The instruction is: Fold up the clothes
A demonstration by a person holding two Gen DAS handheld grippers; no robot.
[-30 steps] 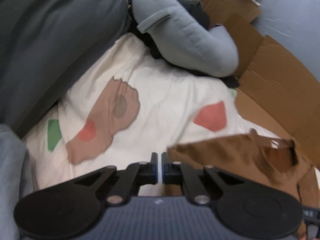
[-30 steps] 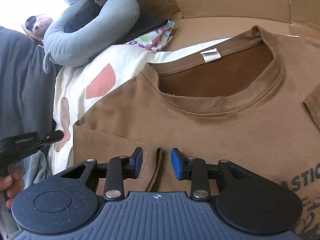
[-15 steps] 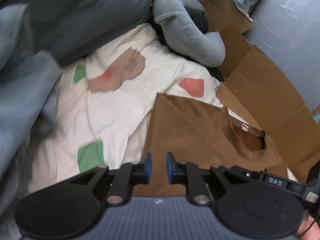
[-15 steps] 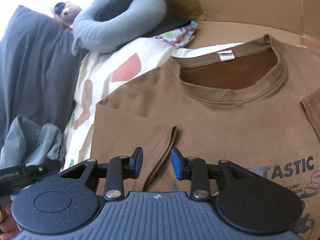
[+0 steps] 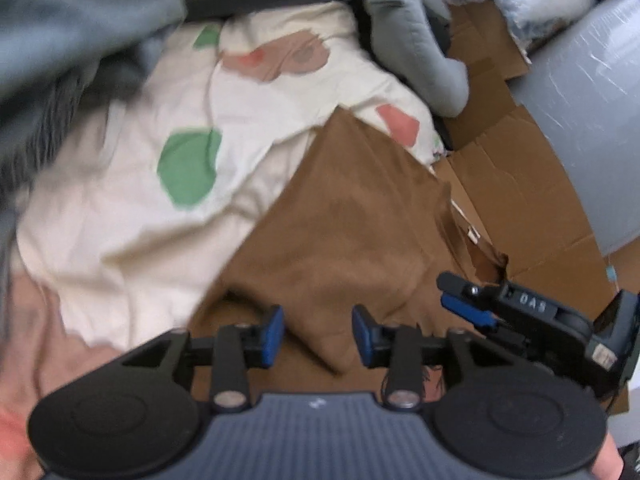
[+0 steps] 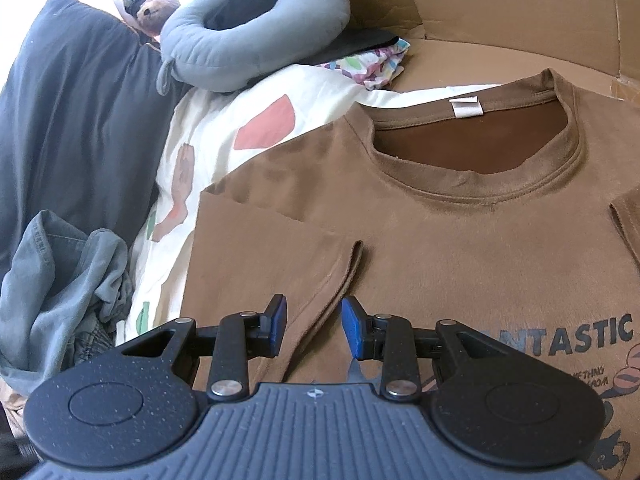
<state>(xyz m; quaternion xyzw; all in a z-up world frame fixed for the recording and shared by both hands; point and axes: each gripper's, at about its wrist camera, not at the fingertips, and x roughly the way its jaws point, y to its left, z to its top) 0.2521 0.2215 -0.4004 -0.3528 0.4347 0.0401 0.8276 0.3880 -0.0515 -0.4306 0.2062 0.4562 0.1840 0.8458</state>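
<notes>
Patterned sheet (image 5: 120,216) under brown t-shirt (image 6: 440,248); left claw (image 5: 318,336) opening

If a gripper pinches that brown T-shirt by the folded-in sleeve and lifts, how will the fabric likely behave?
The brown T-shirt looks thin and soft, so it would probably droop rather than hold shape. The folded-in sleeve lies loose, so lifting likely undoes the fold. Pushed over the patterned sheet, it would probably bunch, not slide.

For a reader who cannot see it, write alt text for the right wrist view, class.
A brown T-shirt lies flat, print up, one sleeve folded in over its chest. The right gripper hangs above that sleeve's hem, jaws apart, gripping nothing. Behind are a cream patterned sheet, a grey neck pillow and cardboard.
</notes>
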